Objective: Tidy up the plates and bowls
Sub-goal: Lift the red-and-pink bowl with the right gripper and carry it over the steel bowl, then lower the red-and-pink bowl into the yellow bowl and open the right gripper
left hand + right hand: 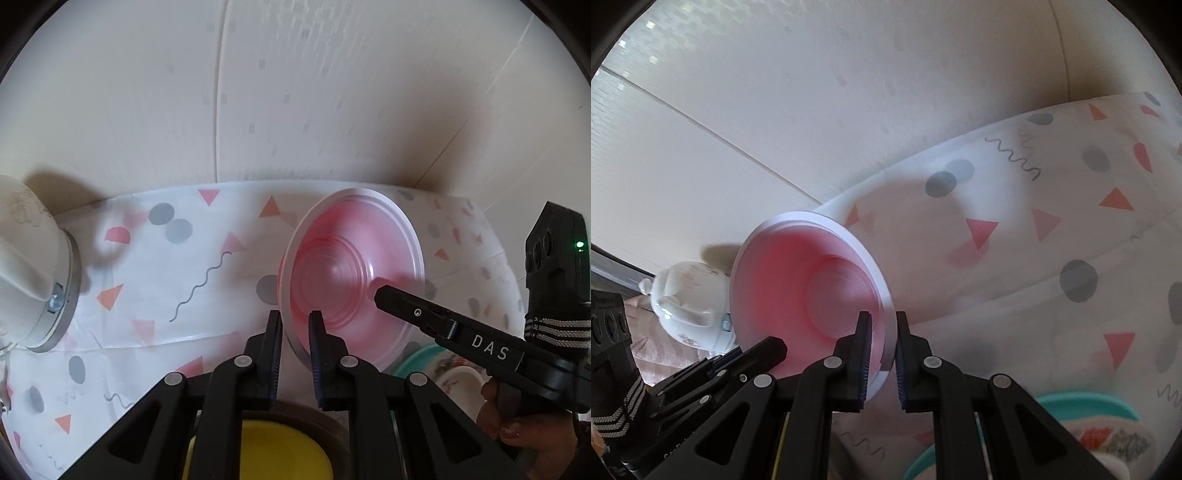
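Pink plate [351, 273]: upright off tablecloth [177, 288], rim seemingly clamped by left gripper [295, 321] and right gripper [882, 325], fingers nearly together, apparently for transfer.

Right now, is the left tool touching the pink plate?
Touching. In the left wrist view the left tool has a finger on each side of the pink plate, clamping its rim, and the plate stands tilted off the tablecloth.

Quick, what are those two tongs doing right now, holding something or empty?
Left tongs: closed on the rim of the pink plate.
Right tongs: closed on the same pink plate's rim, opposite side.
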A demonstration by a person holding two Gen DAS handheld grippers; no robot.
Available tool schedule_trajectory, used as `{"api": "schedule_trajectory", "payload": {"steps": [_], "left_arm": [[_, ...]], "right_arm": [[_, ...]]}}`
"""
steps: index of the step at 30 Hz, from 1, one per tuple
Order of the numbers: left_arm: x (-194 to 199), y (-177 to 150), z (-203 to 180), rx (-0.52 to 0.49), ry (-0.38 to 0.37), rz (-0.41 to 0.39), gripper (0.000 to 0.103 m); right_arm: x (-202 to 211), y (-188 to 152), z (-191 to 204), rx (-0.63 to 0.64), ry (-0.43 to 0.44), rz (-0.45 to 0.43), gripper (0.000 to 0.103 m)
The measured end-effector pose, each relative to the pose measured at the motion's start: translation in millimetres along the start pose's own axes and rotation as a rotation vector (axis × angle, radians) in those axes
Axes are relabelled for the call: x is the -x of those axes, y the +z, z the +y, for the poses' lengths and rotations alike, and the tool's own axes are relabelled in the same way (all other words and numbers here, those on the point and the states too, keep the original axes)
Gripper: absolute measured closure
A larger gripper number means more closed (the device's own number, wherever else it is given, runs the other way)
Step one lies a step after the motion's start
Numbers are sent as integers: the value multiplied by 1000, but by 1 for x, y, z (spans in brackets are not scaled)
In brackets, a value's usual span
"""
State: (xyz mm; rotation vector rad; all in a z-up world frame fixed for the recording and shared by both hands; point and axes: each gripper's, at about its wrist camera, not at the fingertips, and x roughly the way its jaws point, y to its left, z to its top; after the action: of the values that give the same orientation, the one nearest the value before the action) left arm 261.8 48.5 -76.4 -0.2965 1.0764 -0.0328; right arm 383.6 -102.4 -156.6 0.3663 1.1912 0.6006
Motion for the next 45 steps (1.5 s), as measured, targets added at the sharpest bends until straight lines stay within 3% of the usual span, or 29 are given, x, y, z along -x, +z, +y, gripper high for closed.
{"api": "schedule_trajectory", "payload": {"steps": [10,25,45], "left_arm": [[49,-22,11,4,5,-74,88],[79,-67,38,-2,-14,-80,88],[69,-129,69,-33,-18,38,88]], "right_arm": [[27,-18,30,39,37,-34,91],[40,-64,58,42,40,-37,91],[29,-127,67,10,-17,56,91]]}}
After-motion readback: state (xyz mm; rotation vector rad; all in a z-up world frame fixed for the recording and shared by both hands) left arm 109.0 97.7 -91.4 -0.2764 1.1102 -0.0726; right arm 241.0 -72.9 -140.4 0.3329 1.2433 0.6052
